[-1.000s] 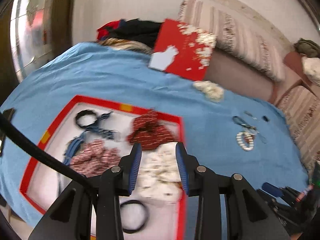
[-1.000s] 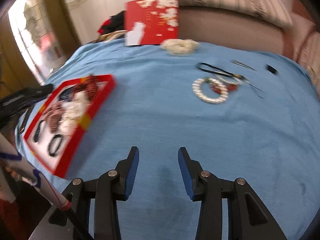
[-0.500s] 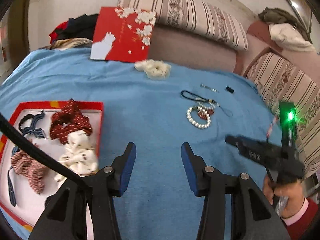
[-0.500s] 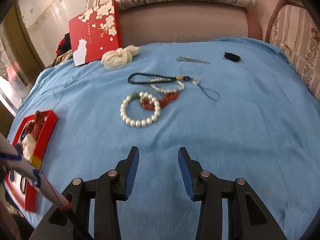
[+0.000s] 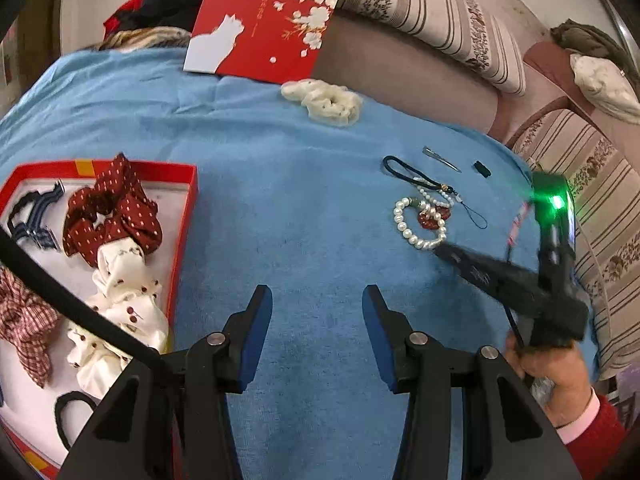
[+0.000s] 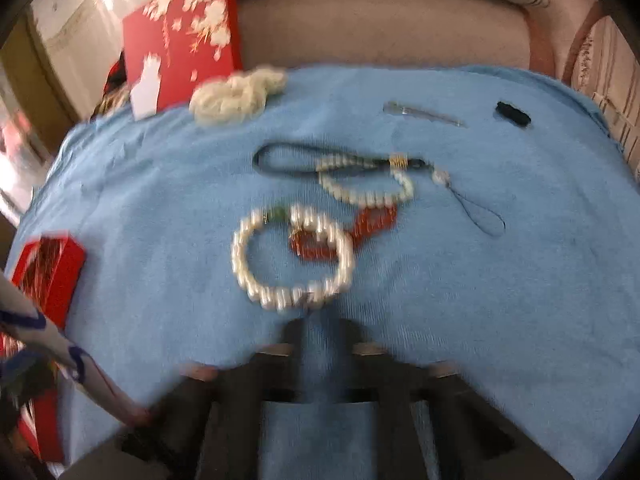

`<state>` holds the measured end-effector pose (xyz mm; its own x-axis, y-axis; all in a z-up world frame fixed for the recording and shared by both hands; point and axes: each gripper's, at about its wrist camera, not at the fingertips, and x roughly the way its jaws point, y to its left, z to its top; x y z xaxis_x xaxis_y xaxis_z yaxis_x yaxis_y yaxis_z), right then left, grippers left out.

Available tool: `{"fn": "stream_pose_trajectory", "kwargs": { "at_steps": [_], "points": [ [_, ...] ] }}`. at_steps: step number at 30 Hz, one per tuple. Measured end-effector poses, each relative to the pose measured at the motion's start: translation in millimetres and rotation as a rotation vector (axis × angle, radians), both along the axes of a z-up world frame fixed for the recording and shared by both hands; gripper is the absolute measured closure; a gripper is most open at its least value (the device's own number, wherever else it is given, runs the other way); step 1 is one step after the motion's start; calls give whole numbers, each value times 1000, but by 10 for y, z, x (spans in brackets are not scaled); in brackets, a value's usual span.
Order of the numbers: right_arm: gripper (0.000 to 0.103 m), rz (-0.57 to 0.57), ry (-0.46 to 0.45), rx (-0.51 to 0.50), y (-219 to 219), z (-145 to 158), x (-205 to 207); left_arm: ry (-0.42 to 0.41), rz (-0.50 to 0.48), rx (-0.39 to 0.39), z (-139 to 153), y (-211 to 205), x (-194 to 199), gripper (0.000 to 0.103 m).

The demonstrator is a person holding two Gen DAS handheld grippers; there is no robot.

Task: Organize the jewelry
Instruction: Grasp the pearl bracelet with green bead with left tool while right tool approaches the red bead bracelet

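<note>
A pearl bracelet point(image 6: 240, 256) lies on the blue cloth, overlapping a red bead bracelet point(image 6: 372, 220). Behind them is a black cord strap with small pearls point(image 6: 280, 168). My right gripper point(image 6: 320, 320) is blurred and shut, its tips at the bracelet's near rim; I cannot tell if it pinches a bead. The left wrist view shows the same right gripper point(image 5: 440, 248) touching the pearl bracelet point(image 5: 404, 232). My left gripper point(image 5: 316, 292) hangs open over bare cloth, nothing between its fingers. The red tray point(image 5: 188, 208) with scrunchies and hair ties is to its left.
A metal hair clip point(image 6: 424, 114) and a small black piece point(image 6: 514, 114) lie farther back. A cream scrunchie point(image 5: 324, 100) sits by the red flowered lid point(image 5: 264, 24) leaning on the sofa. A person's hand point(image 5: 556, 372) holds the right gripper.
The right gripper closed and came down to the pearl bracelet's near rim. The left gripper swung from over the tray to the cloth beside it and opened slightly.
</note>
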<state>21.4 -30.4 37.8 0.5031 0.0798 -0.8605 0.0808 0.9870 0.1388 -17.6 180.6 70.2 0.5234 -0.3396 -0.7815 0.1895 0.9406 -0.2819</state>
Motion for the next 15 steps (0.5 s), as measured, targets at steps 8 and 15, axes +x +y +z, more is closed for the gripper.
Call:
{"fn": "stream_pose_trajectory", "kwargs": {
  "at_steps": [8,15],
  "points": [
    [99,17,-32,-78,-237,105,-559,23,-26,-2,-60,-104,-76,58],
    [70,9,-81,62,-91,47,-117,-3,-19,47,-122,-214,-79,54]
  ]
}}
